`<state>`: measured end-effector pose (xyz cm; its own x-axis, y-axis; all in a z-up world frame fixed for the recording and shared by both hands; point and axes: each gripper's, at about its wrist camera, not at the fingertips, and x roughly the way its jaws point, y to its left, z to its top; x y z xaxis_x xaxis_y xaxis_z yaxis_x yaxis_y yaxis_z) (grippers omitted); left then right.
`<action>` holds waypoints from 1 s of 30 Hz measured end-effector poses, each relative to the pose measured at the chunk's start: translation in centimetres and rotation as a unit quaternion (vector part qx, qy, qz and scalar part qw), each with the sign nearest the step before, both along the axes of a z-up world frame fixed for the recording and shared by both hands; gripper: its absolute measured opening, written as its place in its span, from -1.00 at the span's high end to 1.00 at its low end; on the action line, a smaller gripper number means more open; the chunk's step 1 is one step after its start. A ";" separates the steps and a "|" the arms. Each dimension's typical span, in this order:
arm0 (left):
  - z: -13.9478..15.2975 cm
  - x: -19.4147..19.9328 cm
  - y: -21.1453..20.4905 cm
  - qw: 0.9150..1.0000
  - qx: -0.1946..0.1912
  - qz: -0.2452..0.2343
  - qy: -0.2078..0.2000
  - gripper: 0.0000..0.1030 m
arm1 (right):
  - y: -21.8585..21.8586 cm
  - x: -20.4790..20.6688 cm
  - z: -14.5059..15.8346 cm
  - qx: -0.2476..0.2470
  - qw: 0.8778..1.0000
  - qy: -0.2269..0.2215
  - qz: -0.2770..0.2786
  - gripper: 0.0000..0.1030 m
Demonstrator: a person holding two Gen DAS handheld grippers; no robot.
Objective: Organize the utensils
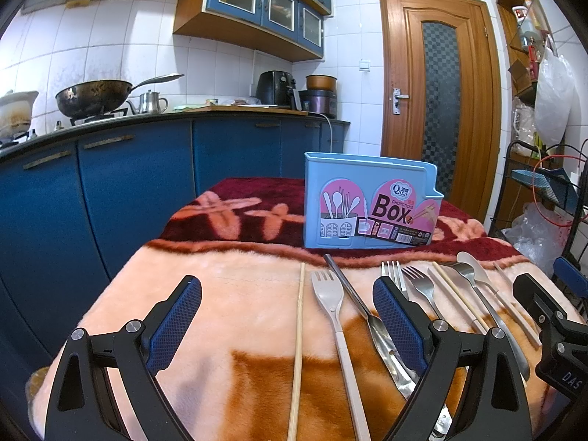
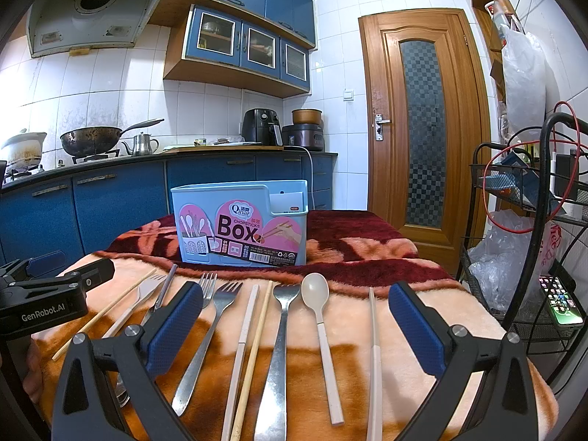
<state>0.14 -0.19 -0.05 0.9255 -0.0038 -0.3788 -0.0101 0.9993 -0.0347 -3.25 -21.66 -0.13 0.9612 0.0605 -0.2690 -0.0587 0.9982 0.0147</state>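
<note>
A light blue chopsticks box (image 1: 371, 205) stands upright at the back of the blanket-covered table; it also shows in the right wrist view (image 2: 240, 224). Several utensils lie in a row in front of it: a bamboo chopstick (image 1: 298, 345), a beige fork (image 1: 336, 316), steel forks (image 2: 211, 327), a beige spoon (image 2: 319, 312) and beige chopsticks (image 2: 373, 349). My left gripper (image 1: 286, 316) is open and empty above the left utensils. My right gripper (image 2: 296, 327) is open and empty above the middle utensils.
The table wears a pink, brown and maroon blanket (image 1: 228, 294). A black wire rack (image 2: 533, 242) with bags and a phone (image 2: 560, 299) stands to the right. Blue kitchen cabinets (image 1: 128, 191) and a counter with a wok run behind. A wooden door (image 2: 419, 125) is at the back.
</note>
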 end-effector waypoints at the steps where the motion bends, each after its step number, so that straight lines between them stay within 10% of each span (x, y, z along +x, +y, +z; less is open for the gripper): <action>1: 0.0 0.0 0.0 1.000 0.000 0.000 0.000 -0.84 | 0.0 0.0 0.0 0.000 1.000 0.000 0.000 -1.00; 30: -0.1 0.1 0.4 1.000 -0.001 0.001 0.009 -0.84 | 0.0 0.4 0.0 0.004 1.000 0.012 0.006 -1.00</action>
